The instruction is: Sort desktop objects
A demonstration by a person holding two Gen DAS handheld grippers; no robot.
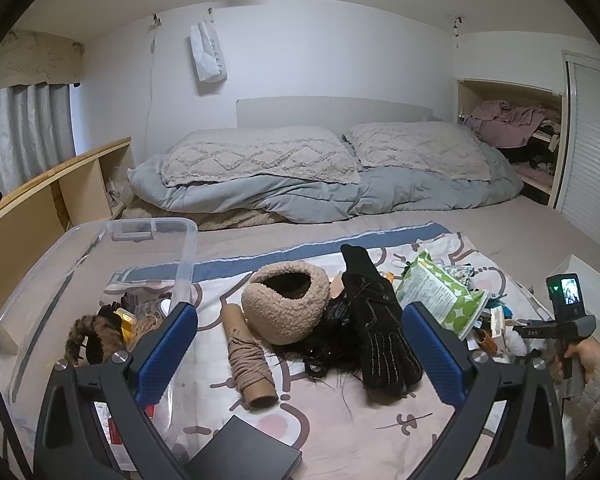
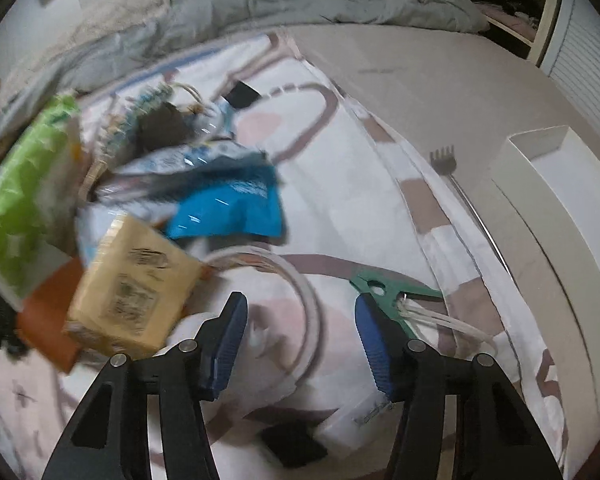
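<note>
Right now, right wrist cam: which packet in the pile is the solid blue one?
The blue packet, lying above the tan box. The green-and-white pack sits at the far left; the other wrappers are pale and printed.

A home bedroom: a bed (image 1: 380,216) with 2 pillows (image 1: 260,156), a rumpled duvet (image 1: 300,196), and curtains (image 1: 24,128).

Fuzzy tan sherpa hat (image 1: 284,306), opening upward, beside a black stitched glove (image 1: 374,320) and a twine-wrapped cardboard tube (image 1: 250,360); green-dotted wipes packet (image 1: 440,294) and yellow box (image 2: 132,288) lie rightward on the bed.
</note>
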